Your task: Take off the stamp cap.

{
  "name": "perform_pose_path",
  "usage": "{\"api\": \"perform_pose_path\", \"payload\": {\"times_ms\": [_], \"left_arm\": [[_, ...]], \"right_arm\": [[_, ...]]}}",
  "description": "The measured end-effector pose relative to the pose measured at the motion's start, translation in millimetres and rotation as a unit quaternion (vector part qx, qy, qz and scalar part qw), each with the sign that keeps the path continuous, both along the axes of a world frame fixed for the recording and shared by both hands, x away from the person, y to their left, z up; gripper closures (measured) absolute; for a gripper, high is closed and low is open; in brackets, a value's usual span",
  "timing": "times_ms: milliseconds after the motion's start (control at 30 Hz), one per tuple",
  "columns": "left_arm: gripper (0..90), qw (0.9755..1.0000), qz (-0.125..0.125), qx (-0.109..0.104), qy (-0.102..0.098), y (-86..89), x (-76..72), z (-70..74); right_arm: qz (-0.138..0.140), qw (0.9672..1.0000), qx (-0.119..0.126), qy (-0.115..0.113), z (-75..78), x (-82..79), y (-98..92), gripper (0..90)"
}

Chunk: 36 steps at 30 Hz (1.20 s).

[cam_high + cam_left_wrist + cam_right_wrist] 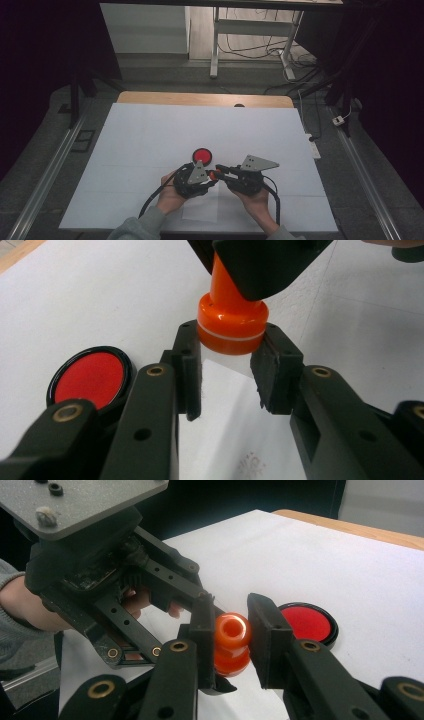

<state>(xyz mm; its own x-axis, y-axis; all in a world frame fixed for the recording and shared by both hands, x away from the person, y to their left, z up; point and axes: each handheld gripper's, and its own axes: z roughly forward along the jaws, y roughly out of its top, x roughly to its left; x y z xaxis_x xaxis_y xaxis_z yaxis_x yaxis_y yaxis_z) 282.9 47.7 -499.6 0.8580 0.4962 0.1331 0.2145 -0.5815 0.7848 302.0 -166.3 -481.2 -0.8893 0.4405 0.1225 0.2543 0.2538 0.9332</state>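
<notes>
An orange stamp (213,174) with a knob handle is held just above the white table cover (150,135), between both grippers. My left gripper (231,334) is shut on its wide base (231,322), pads pressing on both sides. From the opposite side my right gripper (230,615) is shut on the stamp's knob (231,630). In the high view the left gripper (206,176) and right gripper (220,173) meet tip to tip near the table's front. A round red ink pad (202,155) in a black case lies open just beyond them, also visible as the ink pad (90,377) and the ink pad (306,622).
A small sheet of white paper (235,430) with a faint print lies under the stamp. The wooden table edge (205,98) runs along the back. Beyond it stand desk legs (215,45) and floor cables (295,60). Metal rails (45,180) flank the table.
</notes>
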Motion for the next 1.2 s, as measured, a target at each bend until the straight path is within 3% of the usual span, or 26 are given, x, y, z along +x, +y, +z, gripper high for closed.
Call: {"api": "perform_pose_path", "payload": {"times_ms": [200, 833, 967, 1000, 1033, 1067, 1100, 1200], "left_arm": [[65.6, 1.0000, -0.001, 0.004, 0.001, 0.4, 0.7, -0.6], [65.7, 0.9995, -0.002, 0.019, -0.024, -0.3, -2.0, -0.9], [65.7, 0.9999, 0.002, 0.012, -0.005, 0.6, 0.3, -2.1], [65.7, 0.9994, 0.010, 0.033, 0.004, 0.7, 2.5, -5.0], [65.7, 0.9993, 0.013, 0.033, 0.012, 2.6, 4.6, -9.2], [65.7, 0.9990, 0.022, 0.007, 0.038, 7.4, 8.4, -15.2], [65.7, 0.9988, 0.022, 0.001, 0.043, 9.2, 9.6, -15.9], [65.6, 0.9995, 0.019, -0.004, 0.025, 8.7, 7.4, -9.3]], "right_arm": [[-0.001, 1.0000, -0.002, -0.004, -1.0, -0.5, 0.8, 73.3], [0.004, 1.0000, 0.001, 0.002, -1.1, 1.1, -0.3, 73.4], [0.000, 1.0000, -0.001, 0.000, -2.0, 0.4, 0.7, 73.4], [-0.019, 0.9996, 0.011, -0.017, 0.6, -1.3, -2.5, 73.4], [-0.019, 0.9996, 0.011, -0.017, 0.6, -1.3, -2.5, 73.4], [-0.025, 0.9994, 0.017, -0.019, 4.0, -1.0, -5.9, 73.4], [-0.031, 0.9990, 0.020, -0.025, 8.9, 0.0, -11.8, 73.4], [-0.042, 0.9985, 0.024, -0.026, 10.4, 1.8, -20.4, 73.4]]}}
